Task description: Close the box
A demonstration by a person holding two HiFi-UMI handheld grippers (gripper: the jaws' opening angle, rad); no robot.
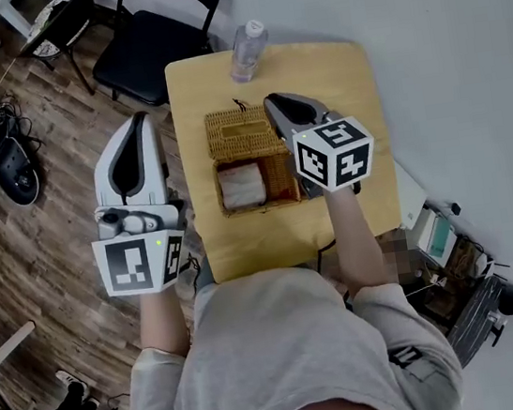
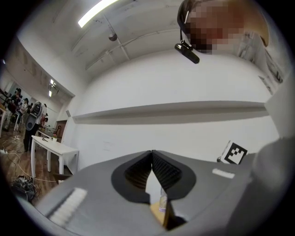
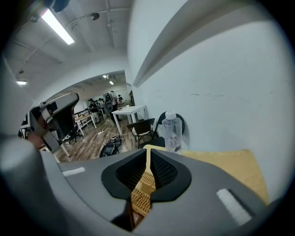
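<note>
**Box Open, Lid Yet to Swing**

The wicker box [image 1: 280, 182] sat open mid-counter [image 1: 324, 76], its lid [image 1: 242, 133] laid back toward the bottle [image 1: 249, 49], with a white bundle [image 1: 241, 185] inside. The right gripper [image 1: 271, 101] hovered by the lid's right edge, fingers [image 3: 165, 171] pressed together on nothing (wicker showed beyond them). The left gripper [image 1: 139, 118], fingers likewise together and empty, hung off the counter's left side. By my reading, closing had not begun: the lid's whole swing remained.

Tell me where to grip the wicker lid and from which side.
Take the lid by its free edge, the one nearest the bottle, probably coming in from the bottle side. It lies folded back open, hinged on the far wall of the box, so that edge gives the most leverage.
</note>
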